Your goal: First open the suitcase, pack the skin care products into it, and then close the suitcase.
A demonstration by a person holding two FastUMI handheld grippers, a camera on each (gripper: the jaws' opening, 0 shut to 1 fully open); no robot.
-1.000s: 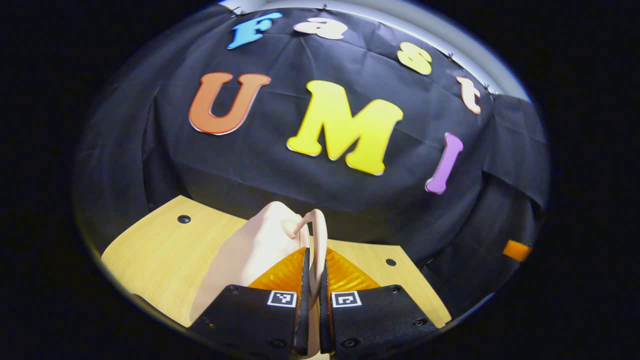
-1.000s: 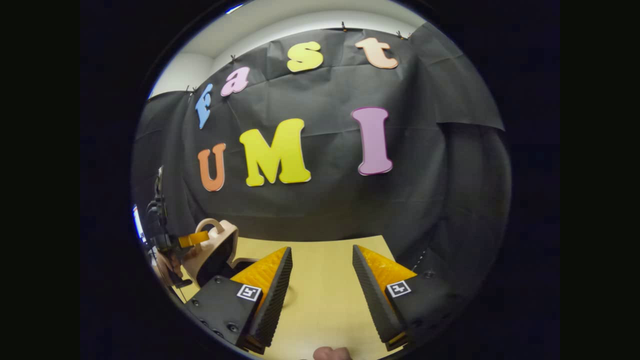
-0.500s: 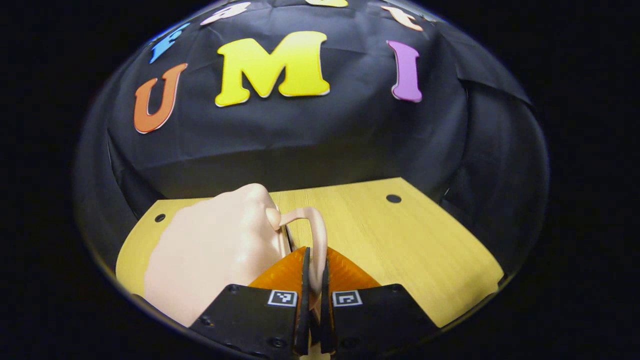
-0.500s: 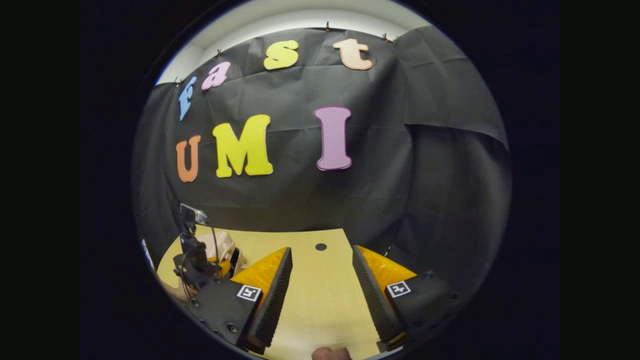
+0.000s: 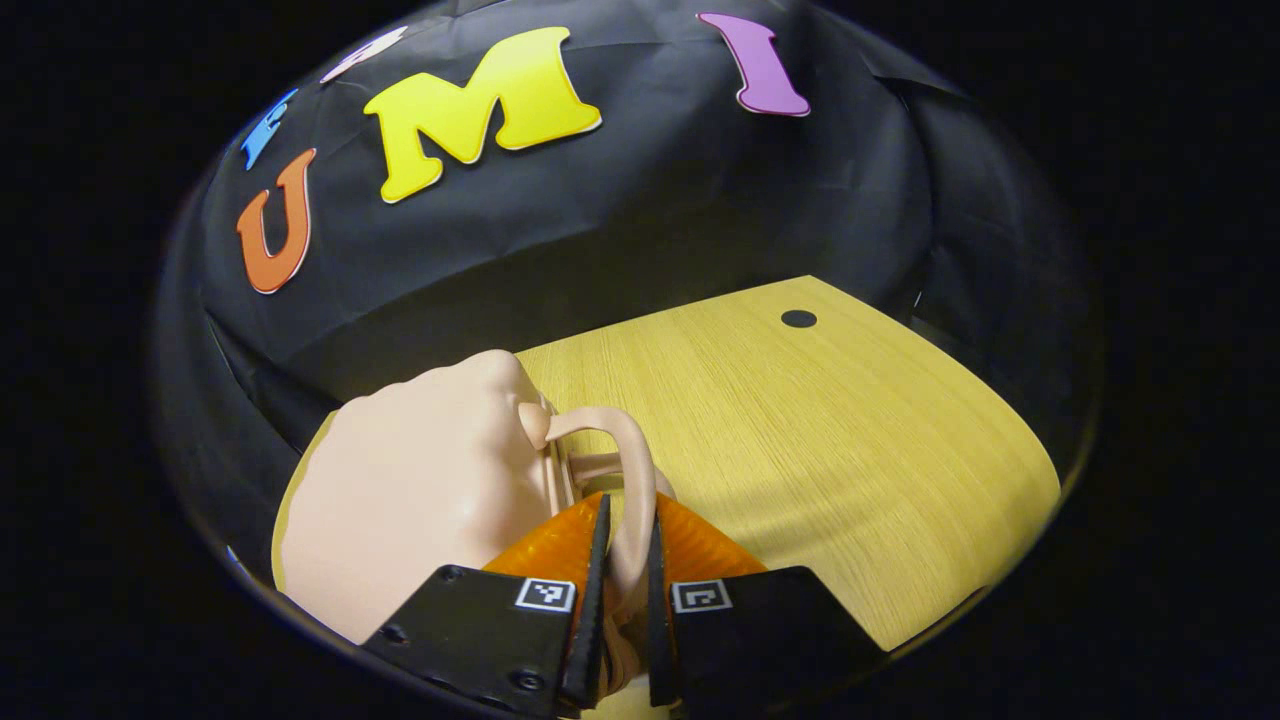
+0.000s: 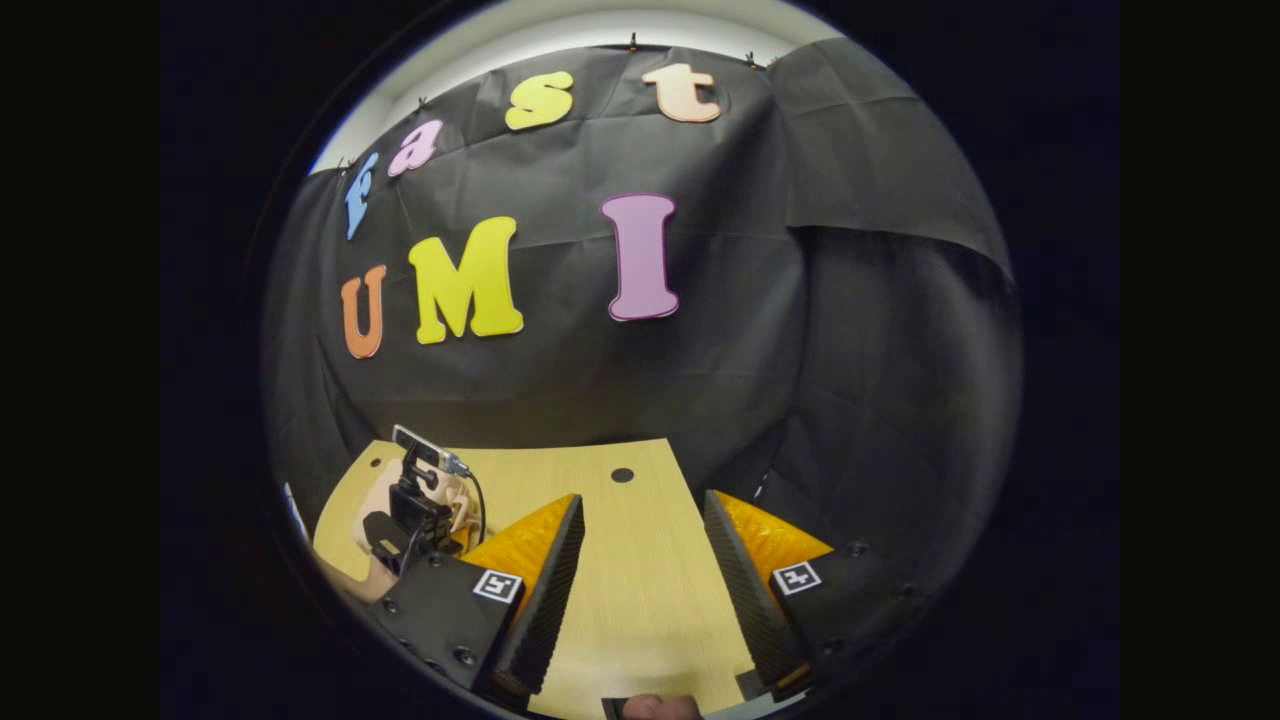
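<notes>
Gripping the suitcase handle [image 5: 632,470], the left gripper [image 5: 622,610] has both orange fingers pressed on the pale loop. The pink suitcase [image 5: 420,500] lies on its side on the wooden table [image 5: 820,440], at the left end near the black cloth wall. Right gripper [image 6: 640,570] hovers over bare tabletop, fingers spread wide, nothing between them. In the right gripper view the left gripper sits far left by the suitcase [image 6: 375,500]; whether the lid is latched is unclear.

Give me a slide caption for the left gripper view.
Left gripper shut on the handle of a pink suitcase on a wooden table.
</notes>
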